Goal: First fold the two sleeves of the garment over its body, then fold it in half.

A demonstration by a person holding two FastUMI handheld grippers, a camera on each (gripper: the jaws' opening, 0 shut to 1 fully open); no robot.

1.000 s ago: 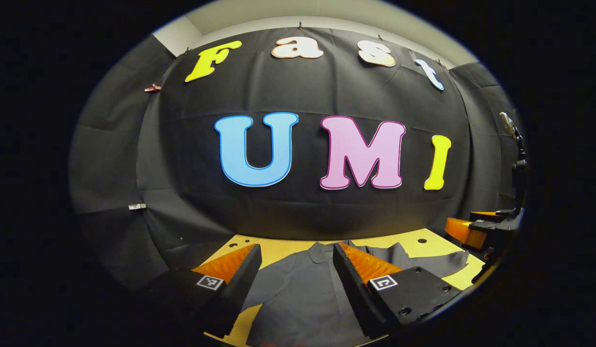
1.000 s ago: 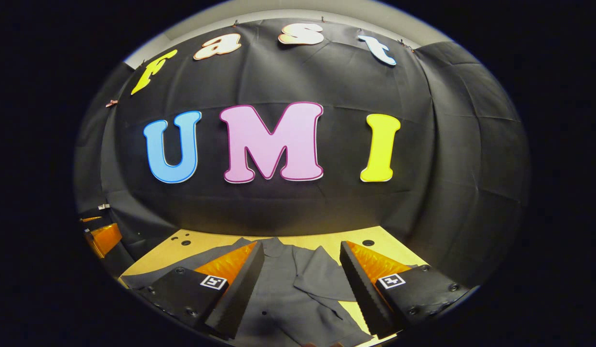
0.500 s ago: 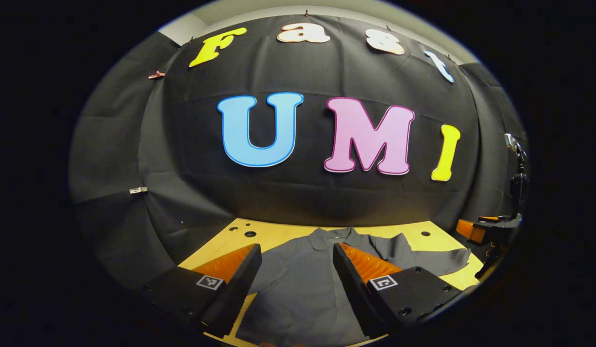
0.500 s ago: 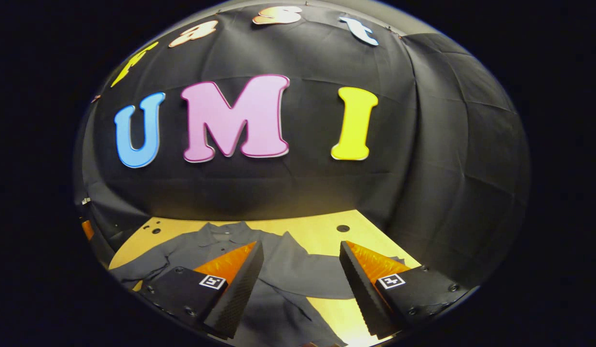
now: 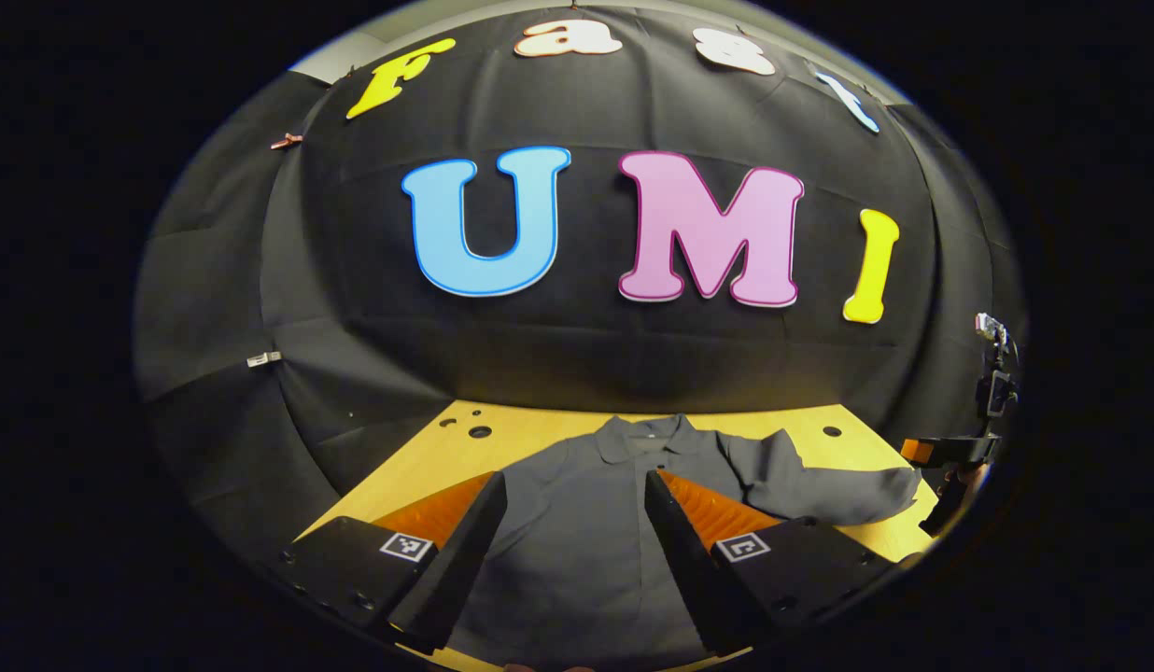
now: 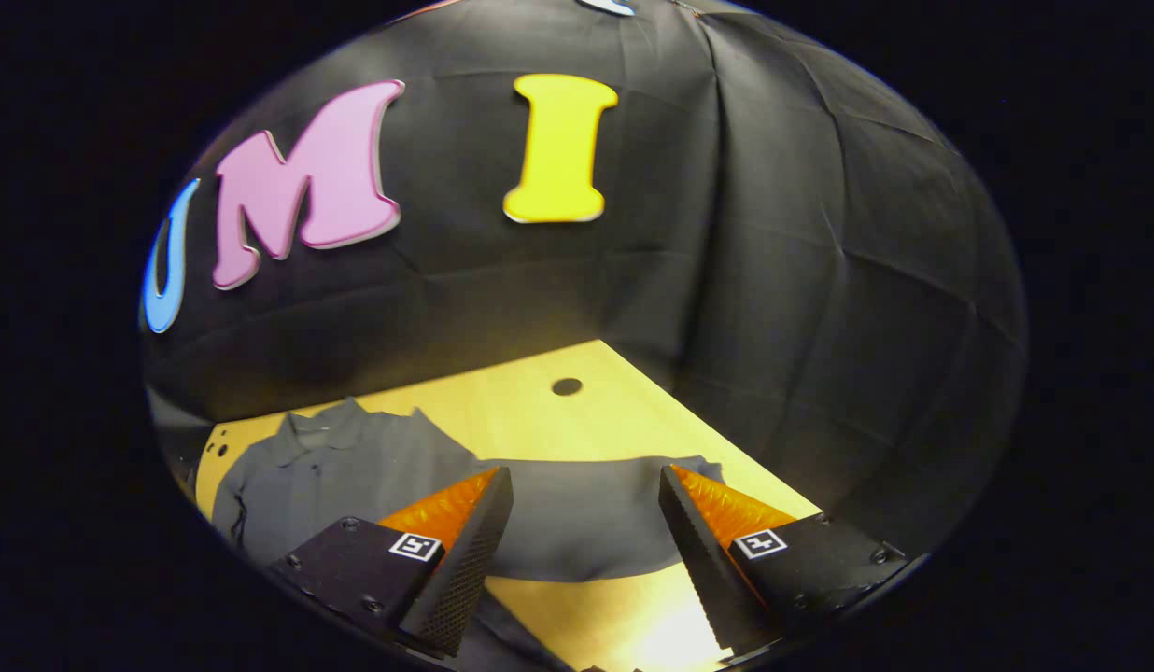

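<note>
The shirt [image 5: 586, 504] lies flat on the table [image 5: 530, 443], collar toward the wall. The left gripper [image 5: 575, 537] hangs wide over its body; the right gripper [image 6: 584, 537] hangs wide over one spread sleeve [image 6: 586, 527]

Left gripper [image 5: 575, 523] gapes wide, holding nothing. Right gripper [image 6: 584, 523] likewise spread, pointing toward twelve o'clock.
</note>
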